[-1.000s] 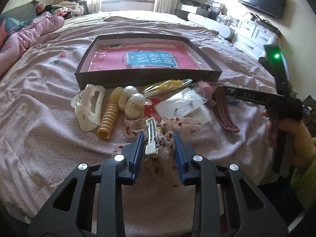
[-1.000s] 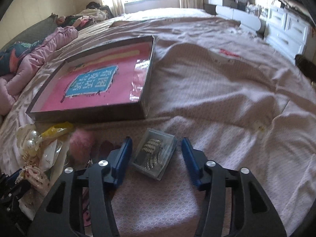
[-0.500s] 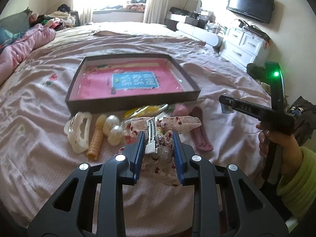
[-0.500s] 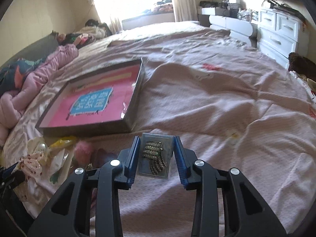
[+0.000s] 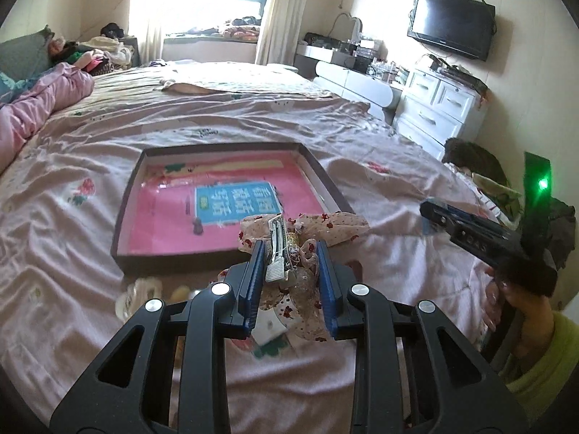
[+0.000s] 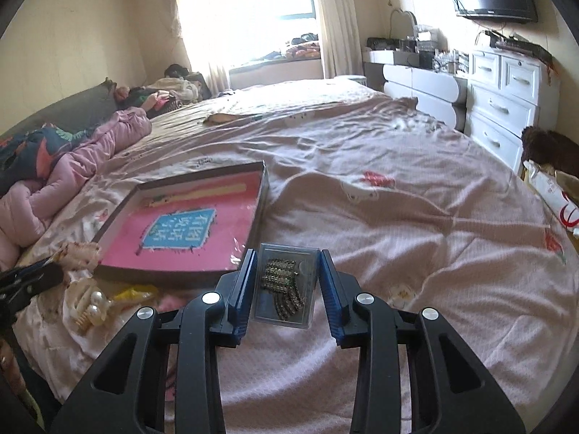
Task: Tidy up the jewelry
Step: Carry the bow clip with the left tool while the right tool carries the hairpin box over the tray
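Note:
My left gripper [image 5: 289, 253] is shut on a floral fabric bow hair clip [image 5: 307, 228] with a metal clasp, held above the bed just in front of the dark tray [image 5: 125, 217] with a pink lining. My right gripper [image 6: 286, 264] is shut on a small clear plastic case of rhinestone clips [image 6: 284, 289], lifted above the bedspread right of the tray [image 6: 262, 195]. The right gripper also shows in the left wrist view [image 5: 430, 213]. Other hair accessories, a white claw clip [image 6: 83, 300] and pearl clips [image 6: 96, 309], lie on the bed in front of the tray.
The pink bedspread [image 6: 416, 235] spreads wide to the right. A pink quilt [image 6: 54, 181] is bunched at the left. White drawers [image 6: 506, 108] stand at the bed's right side. The person's hand in a green sleeve [image 5: 532, 354] holds the right gripper.
Both grippers closed on their items and lifted them off the bed. The left one rose with the bow clip towards the tray; the right one rose with the clear case.

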